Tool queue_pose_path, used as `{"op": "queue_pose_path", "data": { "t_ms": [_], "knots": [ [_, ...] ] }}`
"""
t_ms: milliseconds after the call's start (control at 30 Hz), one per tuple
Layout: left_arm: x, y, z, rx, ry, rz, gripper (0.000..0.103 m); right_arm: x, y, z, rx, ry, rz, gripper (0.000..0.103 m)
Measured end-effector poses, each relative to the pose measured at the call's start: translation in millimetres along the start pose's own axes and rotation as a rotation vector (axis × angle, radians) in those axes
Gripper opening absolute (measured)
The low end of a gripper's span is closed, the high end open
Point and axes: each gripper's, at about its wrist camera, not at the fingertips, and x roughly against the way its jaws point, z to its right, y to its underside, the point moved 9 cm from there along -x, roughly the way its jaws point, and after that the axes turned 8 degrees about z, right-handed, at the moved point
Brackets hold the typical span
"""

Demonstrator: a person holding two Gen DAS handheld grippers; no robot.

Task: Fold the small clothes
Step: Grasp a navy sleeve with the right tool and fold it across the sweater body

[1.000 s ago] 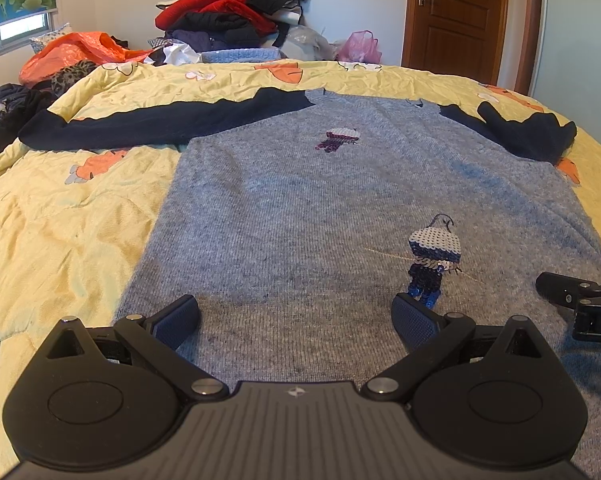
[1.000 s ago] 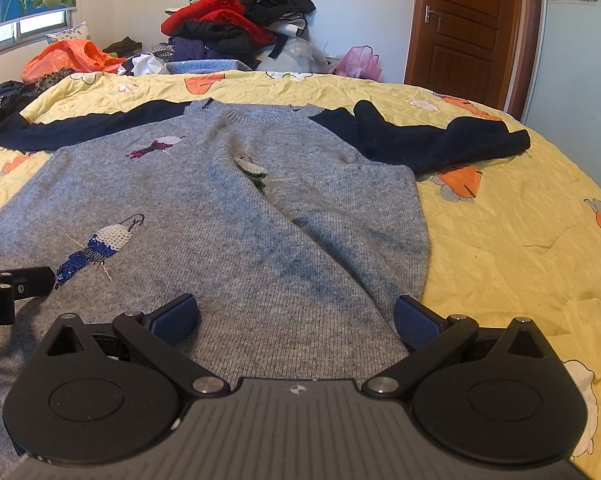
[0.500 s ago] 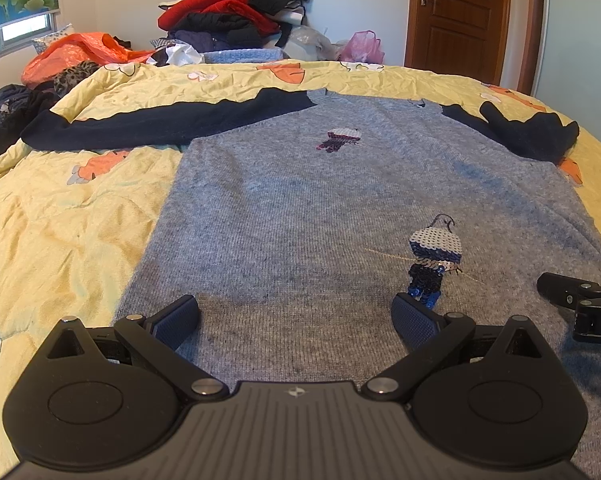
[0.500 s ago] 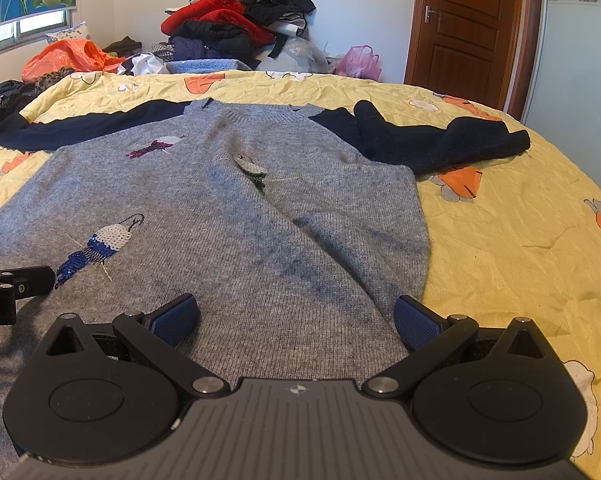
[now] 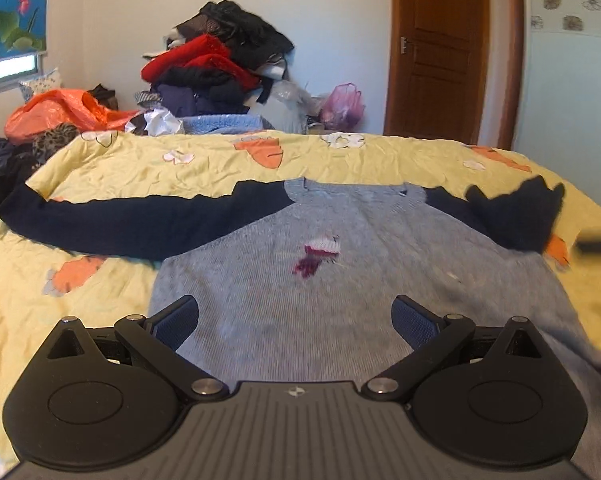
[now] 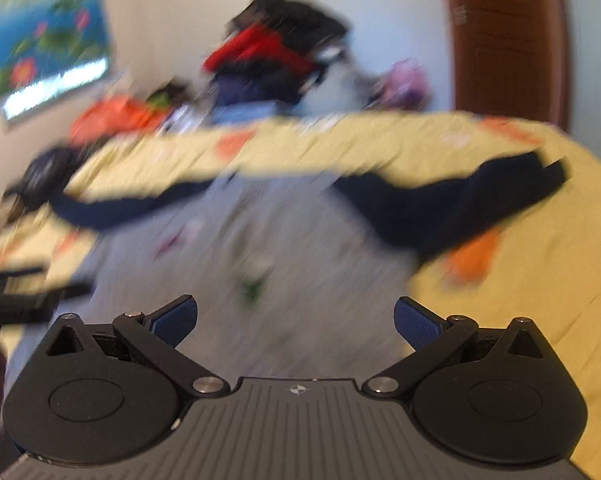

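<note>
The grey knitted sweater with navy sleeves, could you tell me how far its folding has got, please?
Done: the grey knitted sweater with navy sleeves lies spread on the yellow quilt. In hand: nothing; left gripper and right gripper are open. Left: every fold.

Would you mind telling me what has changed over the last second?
Both hand-held grippers have advanced up the gray sweater toward its collar: the left hand-held gripper now faces the purple motif, and the right hand-held gripper view is motion-blurred. Neither took hold of anything. The sweater stays spread flat on the yellow bedspread, jaws open.
</note>
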Motion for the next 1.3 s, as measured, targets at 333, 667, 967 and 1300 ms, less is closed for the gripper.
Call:
{"op": "queue_pose_path", "data": {
  "t_ms": [333, 667, 967, 1300],
  "knots": [
    [-39, 46, -9, 0.026, -0.049, -0.143, 0.103, -72, -76, 233, -0.511, 0.211, 0.133, 0.098],
    [-44, 43, -9, 0.032, -0.049, -0.143, 0.103, -163, -57, 319, -0.586, 0.395, 0.092, 0.062],
    [-46, 41, -9, 0.04, -0.045, -0.142, 0.103, -144, -77, 300, -0.544, 0.359, 0.218, 0.013],
    [-45, 41, -11, 0.052, -0.04, -0.137, 0.103, -128, -114, 19, -0.291, -0.251, 0.209, 0.013]
  ]
}}
